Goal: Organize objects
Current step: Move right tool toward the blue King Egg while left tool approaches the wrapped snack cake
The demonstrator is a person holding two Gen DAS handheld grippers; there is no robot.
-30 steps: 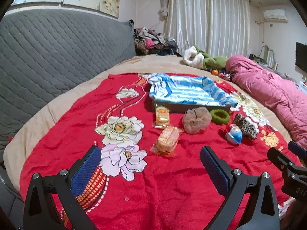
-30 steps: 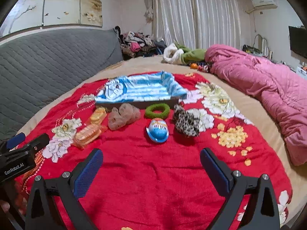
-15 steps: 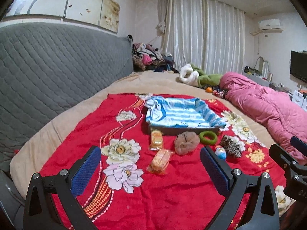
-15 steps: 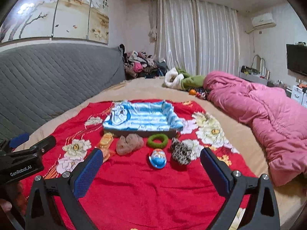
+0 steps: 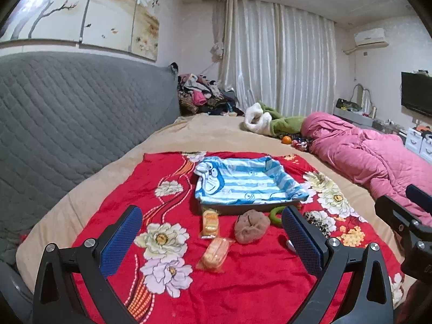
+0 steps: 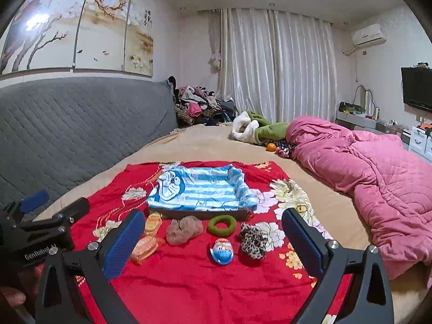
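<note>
A blue-striped fabric box (image 5: 243, 183) (image 6: 199, 191) stands on a red flowered blanket (image 5: 243, 283) (image 6: 205, 283). In front of it lie two orange snack packs (image 5: 210, 222) (image 5: 214, 252) (image 6: 152, 220) (image 6: 144, 247), a brown scrunchie (image 5: 251, 229) (image 6: 183, 229), a green ring (image 6: 222, 225) (image 5: 275, 216), a blue egg toy (image 6: 221, 251) and a leopard scrunchie (image 6: 252, 240) (image 5: 318, 220). My left gripper (image 5: 210, 245) and right gripper (image 6: 209, 243) are open, empty, held above the blanket's near part.
A grey quilted headboard (image 5: 67, 124) runs along the left. A pink quilt (image 6: 378, 178) lies on the right of the bed. Clothes (image 6: 194, 105) and a green and white garment (image 6: 256, 129) lie at the far end. An orange (image 6: 270, 147) sits beside them.
Both grippers have drawn back and up from the objects, so the items look smaller and more of the room shows. Both stay open. No object has moved.
</note>
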